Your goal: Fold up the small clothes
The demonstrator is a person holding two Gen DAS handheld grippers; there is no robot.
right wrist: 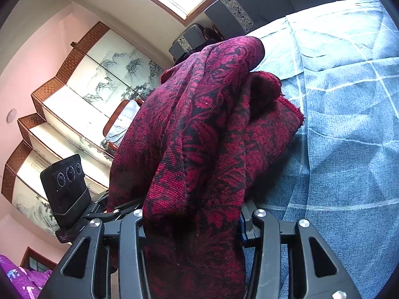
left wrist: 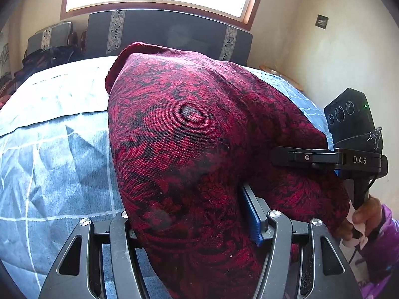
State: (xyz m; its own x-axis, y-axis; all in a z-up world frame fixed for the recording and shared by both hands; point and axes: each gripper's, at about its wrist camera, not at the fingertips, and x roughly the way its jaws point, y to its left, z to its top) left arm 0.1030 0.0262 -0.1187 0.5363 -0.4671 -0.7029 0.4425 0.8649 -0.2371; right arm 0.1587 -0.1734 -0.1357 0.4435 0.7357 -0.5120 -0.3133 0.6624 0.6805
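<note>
Two claws on one red-and-black patterned garment (left wrist: 189,134) — held up over the bed's blue sheet (left wrist: 57,154). Left claw (left wrist: 197,214): cloth bunched between its jaws, gripped. Right claw (right wrist: 194,214), also seen side-on in the left view, clamps another fold — far end of the garment drapes onto the sheet.

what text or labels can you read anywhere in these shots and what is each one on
"DAS": white letters on the black body of the right gripper, seen from the left wrist view.
Small sign on the wall: too blurred to read.
Writing on the painted folding screen: too small to read.
White marks on the purple sleeve: not legible.
The red patterned garment shows no text.
</note>
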